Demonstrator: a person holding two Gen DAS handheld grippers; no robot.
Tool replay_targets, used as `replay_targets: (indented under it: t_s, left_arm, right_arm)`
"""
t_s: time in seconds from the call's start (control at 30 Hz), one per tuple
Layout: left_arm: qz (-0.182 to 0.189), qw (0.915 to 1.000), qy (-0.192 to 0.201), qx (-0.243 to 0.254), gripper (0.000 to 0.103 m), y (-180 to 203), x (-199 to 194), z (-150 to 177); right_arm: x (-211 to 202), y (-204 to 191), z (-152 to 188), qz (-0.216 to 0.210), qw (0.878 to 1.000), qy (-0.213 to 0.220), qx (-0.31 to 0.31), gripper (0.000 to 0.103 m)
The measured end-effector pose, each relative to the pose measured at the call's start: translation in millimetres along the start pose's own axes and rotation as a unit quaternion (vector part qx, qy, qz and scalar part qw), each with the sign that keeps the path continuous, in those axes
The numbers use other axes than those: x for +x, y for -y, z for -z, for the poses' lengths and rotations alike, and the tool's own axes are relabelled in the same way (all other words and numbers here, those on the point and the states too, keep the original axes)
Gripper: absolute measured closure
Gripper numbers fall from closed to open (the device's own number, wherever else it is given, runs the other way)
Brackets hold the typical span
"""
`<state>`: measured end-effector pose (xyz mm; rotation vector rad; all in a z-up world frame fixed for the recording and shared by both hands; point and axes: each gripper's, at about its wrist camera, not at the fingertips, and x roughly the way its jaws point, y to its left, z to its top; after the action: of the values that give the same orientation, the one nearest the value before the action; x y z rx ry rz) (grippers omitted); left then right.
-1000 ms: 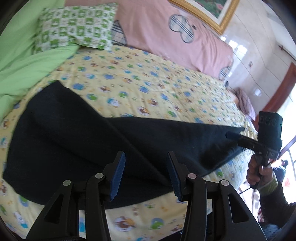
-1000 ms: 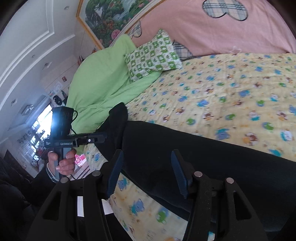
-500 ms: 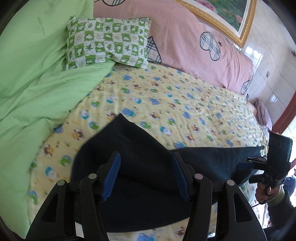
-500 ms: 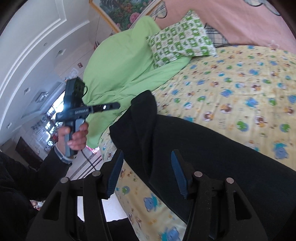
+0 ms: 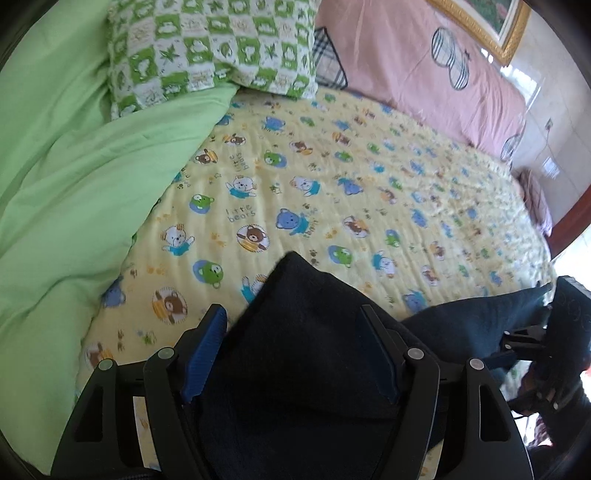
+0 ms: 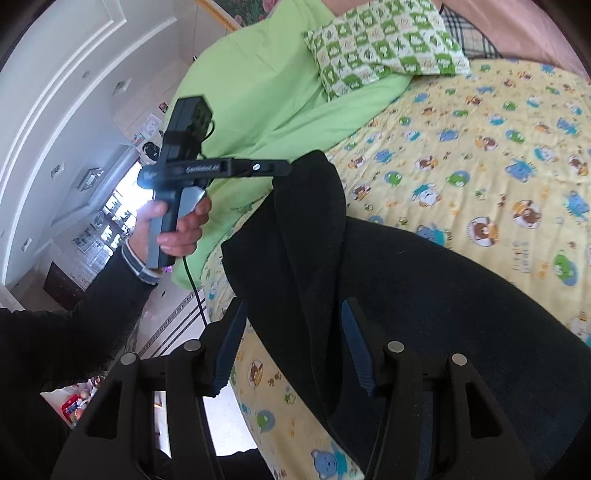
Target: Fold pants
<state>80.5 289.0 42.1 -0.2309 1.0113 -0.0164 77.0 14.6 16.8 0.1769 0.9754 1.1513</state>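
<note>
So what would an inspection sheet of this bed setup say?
Surface: yellow bear-print sheet.
Job's things: dark pants, one part raised in a peak.
Clutter: green duvet, checked pillow.
Grippers: left gripper jaws opening, pants between them; right gripper over the pants, grip unclear.
Cables: black cable hanging below the left handle.
Surroundings: pink cover, framed picture.

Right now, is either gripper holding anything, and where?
Cannot tell: pants sit inside both, left gripper opening its jaws at the raised fold, right gripper at an edge.
</note>
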Motion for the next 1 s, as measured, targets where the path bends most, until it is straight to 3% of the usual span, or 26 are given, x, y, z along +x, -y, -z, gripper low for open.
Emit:
replay_targets:
  t_s: [0.1, 0.3, 0.37, 0.4, 0.47, 0.53, 0.6, 0.83, 1.0]
  left_arm:
    - [-0.01, 0.9998, -0.014, -0.003, 0.03, -6.2, 13.8, -7.3]
    - [0.02, 0.9993, -0.029, 0.01, 0.034, -2.6, 26.1, -11.1]
    - [0.021, 0.9992, -0.032, 0.01, 0.057, -0.4, 27.8, -10.3]
    - [0.021, 0.9993, -0.03, 0.011, 0.063, 0.4, 26.9, -9.2]
    - [0.016, 0.9995, -0.022, 0.015, 0.087, 1.6, 22.1, -6.7]
    - [0.018, 0.9997, -0.011, 0.015, 0.092, 1.4, 13.9, -3.0]
    - [0.015, 0.9997, 0.005, 0.018, 0.094, 1.0, 2.6, 2.0]
    - [0.009, 0.9981, 0.061, 0.001, 0.097, 0.3, -44.0, 29.8]
    - [0.008, 0.9944, 0.102, -0.028, 0.097, -5.7, -68.8, 60.1]
  right_arm:
    - [12.6, 2.6, -2.6, 0.0, 1.0, -0.012, 0.005, 0.048]
    - [32.7, 5.5, -5.5, -0.019, 0.999, -0.026, 0.017, 0.048]
    - [40.5, 4.1, -6.0, -0.025, 0.999, -0.031, 0.013, 0.048]
    - [41.2, 2.7, -5.1, -0.025, 0.999, -0.031, 0.01, 0.053]
    - [42.7, 3.2, -3.7, -0.022, 0.999, -0.03, 0.007, 0.072]
    - [43.0, 3.9, -4.4, -0.021, 0.999, -0.028, 0.008, 0.089]
    - [41.8, 2.8, -4.5, -0.018, 1.0, -0.021, 0.005, 0.096]
    - [28.2, -21.7, -4.8, -0.025, 0.999, 0.003, -0.041, 0.097]
    - [33.2, -47.5, 4.0, -0.018, 0.995, -0.013, -0.096, 0.097]
